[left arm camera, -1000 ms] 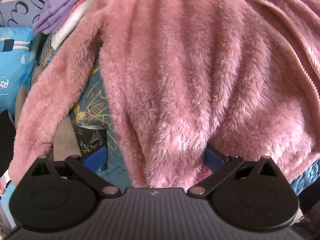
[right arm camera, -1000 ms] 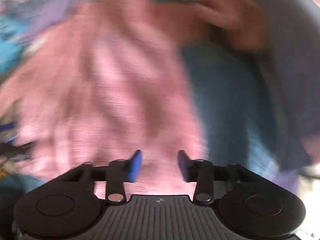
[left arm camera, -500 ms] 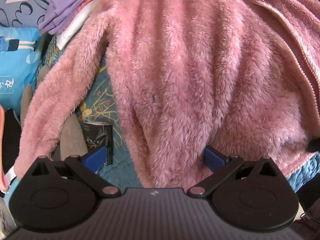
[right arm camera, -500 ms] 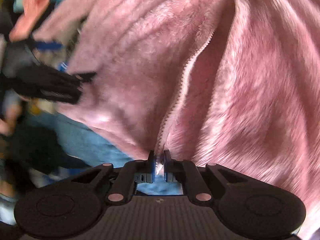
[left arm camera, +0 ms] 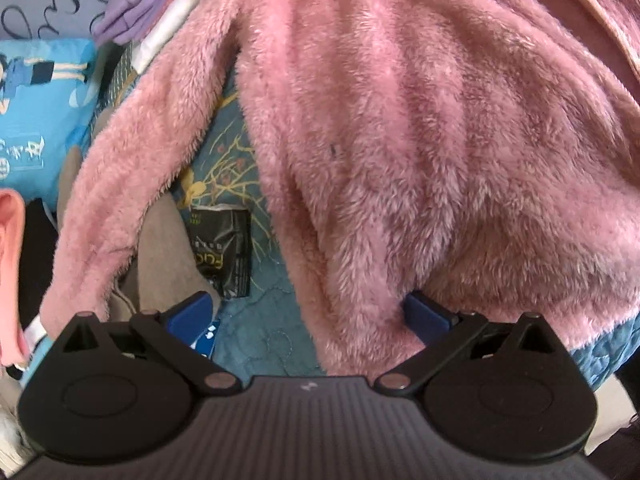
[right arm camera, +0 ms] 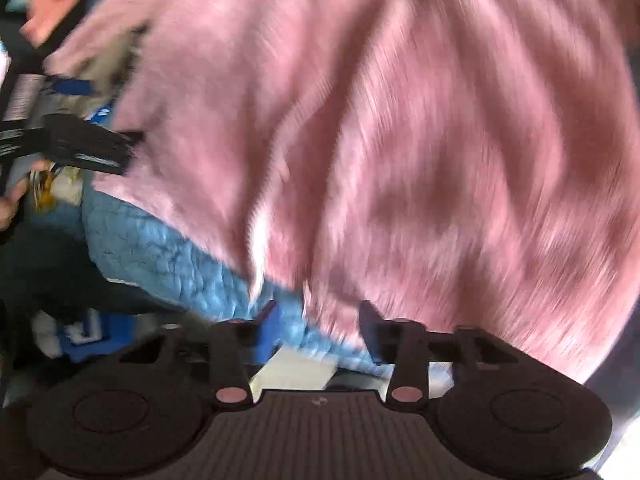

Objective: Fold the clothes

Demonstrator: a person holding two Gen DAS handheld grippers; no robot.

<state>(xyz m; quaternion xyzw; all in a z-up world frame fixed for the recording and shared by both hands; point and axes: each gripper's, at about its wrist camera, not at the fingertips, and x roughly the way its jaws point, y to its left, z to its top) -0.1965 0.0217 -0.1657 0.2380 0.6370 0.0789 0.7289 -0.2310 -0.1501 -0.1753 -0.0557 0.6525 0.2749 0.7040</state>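
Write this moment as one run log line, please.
left gripper: open, straddling pink fleece jacket hem | right gripper: jaws just opened, at hem | fold: not done

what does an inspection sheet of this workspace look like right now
surface: blue quilt, patterned, largely covered
job's things: pink fleece jacket spread out, one sleeve lying away from the body
clutter: black packet on the quilt; purple cloth; blue cushion
grippers: left gripper jaws wide open over the jacket hem; right gripper jaws have just been opening at the hem, view blurred
cables: nothing seen
surroundings: dark, unclear
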